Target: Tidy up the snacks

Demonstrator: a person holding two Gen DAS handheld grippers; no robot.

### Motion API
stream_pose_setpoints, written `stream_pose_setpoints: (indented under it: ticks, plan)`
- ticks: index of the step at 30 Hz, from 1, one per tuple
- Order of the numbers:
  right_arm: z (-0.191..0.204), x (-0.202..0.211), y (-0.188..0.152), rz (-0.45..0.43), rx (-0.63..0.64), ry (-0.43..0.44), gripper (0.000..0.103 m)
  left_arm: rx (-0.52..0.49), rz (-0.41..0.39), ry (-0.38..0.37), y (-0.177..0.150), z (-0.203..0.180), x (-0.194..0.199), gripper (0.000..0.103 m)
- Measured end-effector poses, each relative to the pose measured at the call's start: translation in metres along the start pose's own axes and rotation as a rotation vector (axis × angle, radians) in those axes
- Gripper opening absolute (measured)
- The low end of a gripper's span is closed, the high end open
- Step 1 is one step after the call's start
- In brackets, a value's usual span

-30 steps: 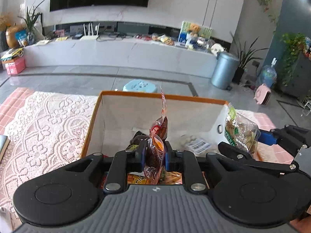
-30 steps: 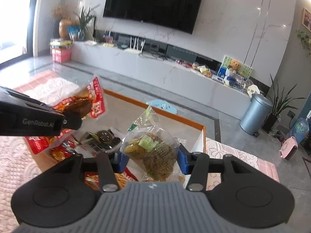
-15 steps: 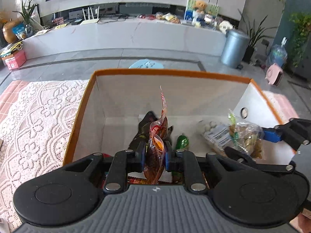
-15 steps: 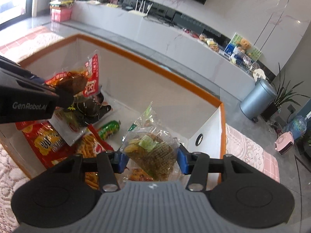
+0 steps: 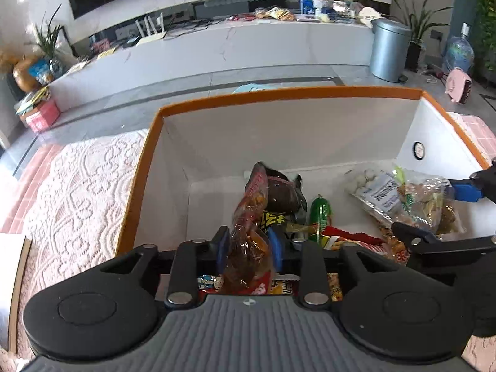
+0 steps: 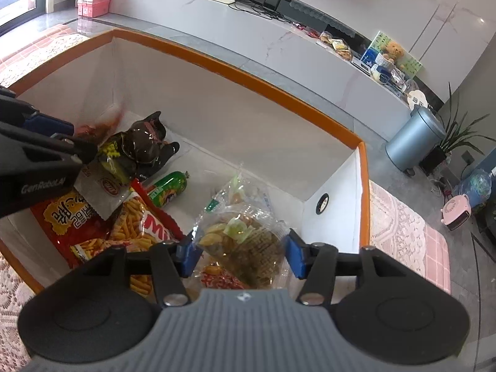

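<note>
As left tool [image 5: 248, 245] just opened around packet [image 5: 248, 217], right tool [image 6: 241, 254] around biscuits [image 6: 245, 241] | only left view: white-ball packet [image 5: 373, 187]

one box [image 5: 288, 94], two tools

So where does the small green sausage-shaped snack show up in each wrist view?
Left wrist: green sausage snack on the box floor, just right of the dark brown packet.
Right wrist: it lies left of centre, below that packet.
Shared landmark: the box's orange rim.
</note>
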State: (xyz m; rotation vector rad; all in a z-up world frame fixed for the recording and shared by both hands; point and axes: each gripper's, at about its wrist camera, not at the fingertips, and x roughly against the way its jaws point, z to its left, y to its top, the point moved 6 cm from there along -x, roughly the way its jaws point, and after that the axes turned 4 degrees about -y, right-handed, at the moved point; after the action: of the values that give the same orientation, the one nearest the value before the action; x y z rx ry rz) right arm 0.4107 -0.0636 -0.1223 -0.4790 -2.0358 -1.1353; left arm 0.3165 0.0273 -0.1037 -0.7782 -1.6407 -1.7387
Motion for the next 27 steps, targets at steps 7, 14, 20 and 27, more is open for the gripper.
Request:
stream_pose_setpoints:
  ticks: [7,14,20,27]
  plan:
    - [-0.001,0.015,0.002,-0.020,-0.003,-0.010,0.067,-0.047,-0.052,0.036,0.007,-0.005,0.014,0.056]
    - [-0.004,0.045,0.010,-0.066,-0.001,-0.030,0.084,-0.063,-0.109,0.048,0.014,-0.009,0.040,0.073]
    - [-0.014,0.082,0.010,-0.127,-0.027,-0.056,0.090,-0.087,-0.181,0.074,0.010,-0.013,0.071,0.076]
    - [-0.029,0.136,0.003,-0.213,-0.111,-0.078,0.099,-0.048,-0.308,0.058,0.002,-0.015,0.118,0.078]
